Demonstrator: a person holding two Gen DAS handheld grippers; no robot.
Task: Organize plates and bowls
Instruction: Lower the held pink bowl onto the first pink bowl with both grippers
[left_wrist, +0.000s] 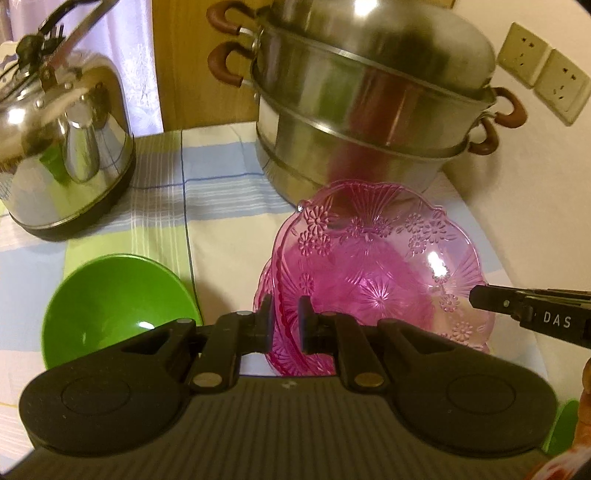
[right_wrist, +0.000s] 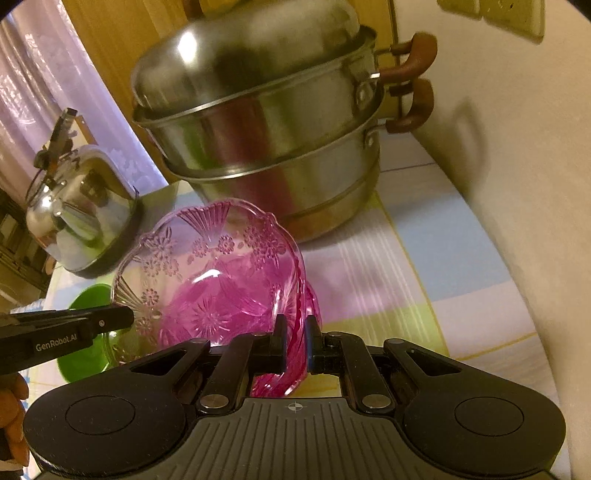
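Pink bowl: tilted, lifted on edge over a second pink dish that lies under it on the counter, in front of the steel steamer pot.
Left gripper: fingers nearly closed, pinching the bowl's near-left rim.
Right gripper: fingers closed to a narrow gap on the bowl's near-right rim.
Key relation: both grips sit on opposite sides of the same rim, the bowl opening facing up and toward the near side; neither hand is clearly nearer.
Green bowl: upright on the counter, just left of the pink pair, near the kettle.
Likely step: settling the pink bowl into the dish below.
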